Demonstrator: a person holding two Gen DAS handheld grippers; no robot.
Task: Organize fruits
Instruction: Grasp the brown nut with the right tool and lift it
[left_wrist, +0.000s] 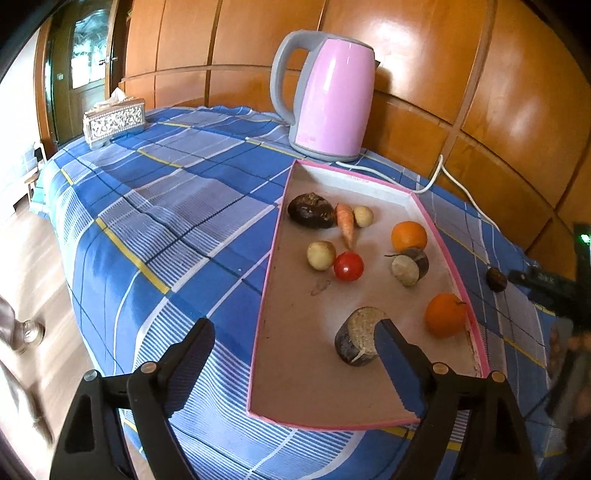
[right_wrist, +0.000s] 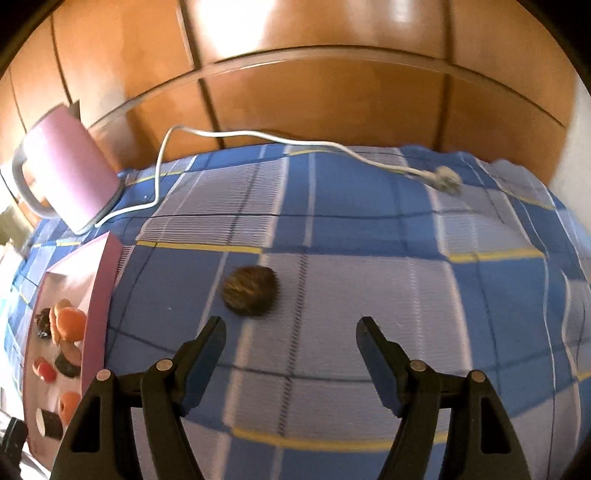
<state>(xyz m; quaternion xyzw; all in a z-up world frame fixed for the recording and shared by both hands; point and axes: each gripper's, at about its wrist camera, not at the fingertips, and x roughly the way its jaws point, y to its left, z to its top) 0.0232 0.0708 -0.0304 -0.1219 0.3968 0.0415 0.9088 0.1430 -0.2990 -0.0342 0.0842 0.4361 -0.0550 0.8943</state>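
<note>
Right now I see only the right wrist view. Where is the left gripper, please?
Observer: The left gripper hangs open over the near left rim of the tray.
Operator: What lies nearest to it?
Observer: A cut root, partly hidden behind one finger.
Operator: Is there a carrot in the tray?
Observer: Yes, one carrot, at the far end.
</note>
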